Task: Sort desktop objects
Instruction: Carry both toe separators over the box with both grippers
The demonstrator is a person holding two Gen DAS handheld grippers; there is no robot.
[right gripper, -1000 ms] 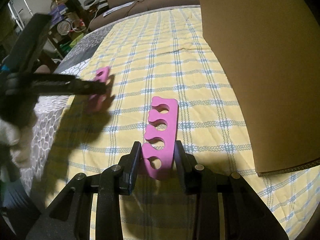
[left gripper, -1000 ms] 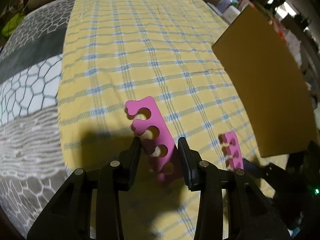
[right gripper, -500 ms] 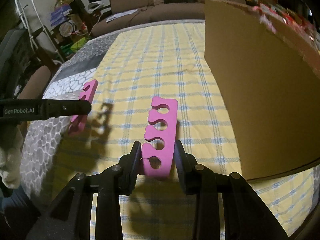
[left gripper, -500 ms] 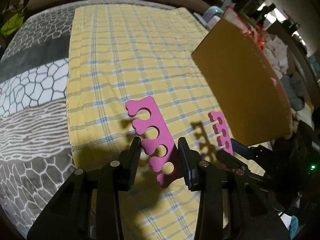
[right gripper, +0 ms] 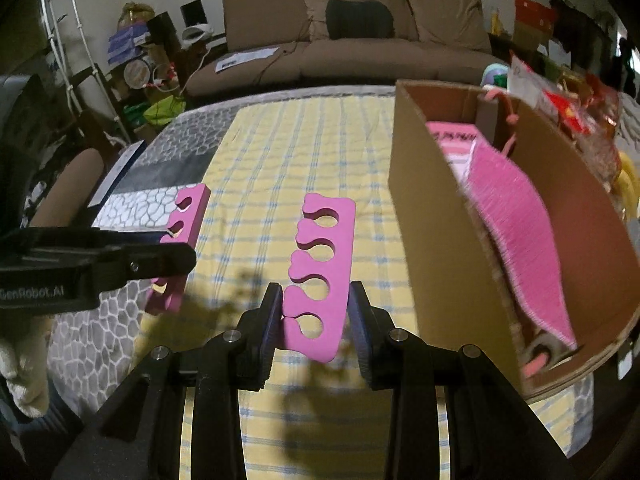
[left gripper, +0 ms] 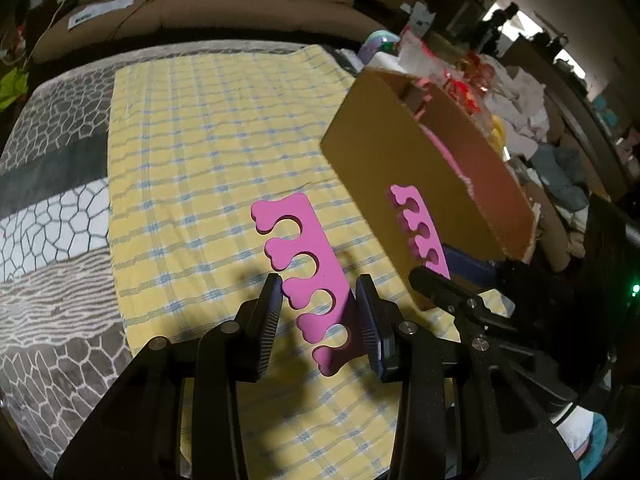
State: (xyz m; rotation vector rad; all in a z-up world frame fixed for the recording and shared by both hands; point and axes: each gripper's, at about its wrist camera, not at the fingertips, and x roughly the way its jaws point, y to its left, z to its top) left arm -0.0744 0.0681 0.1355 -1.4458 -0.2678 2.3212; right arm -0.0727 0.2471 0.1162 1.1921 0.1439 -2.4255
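Pink toe separators are hanging above the yellow checked cloth point(right gripper: 312, 152), one in each claw. Left gripper point(left gripper: 318, 320) is clamping the first toe separator point(left gripper: 308, 276) by its lower end, scalloped notches facing left. Right gripper point(right gripper: 316, 320) is pinching the second toe separator point(right gripper: 320, 268) likewise, just beside the open cardboard box point(right gripper: 424, 216) holding a pink brush-like pad point(right gripper: 516, 232).

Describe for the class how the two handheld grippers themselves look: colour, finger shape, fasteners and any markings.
Both grippers are matte black. The left gripper and right gripper each have two angular fingers studded with round silver screw heads and ending in flat ribbed pads. Seen from the right wrist view, the left gripper's side carries white lettering reading GenRobot.AI. No sleeves are clearly visible.
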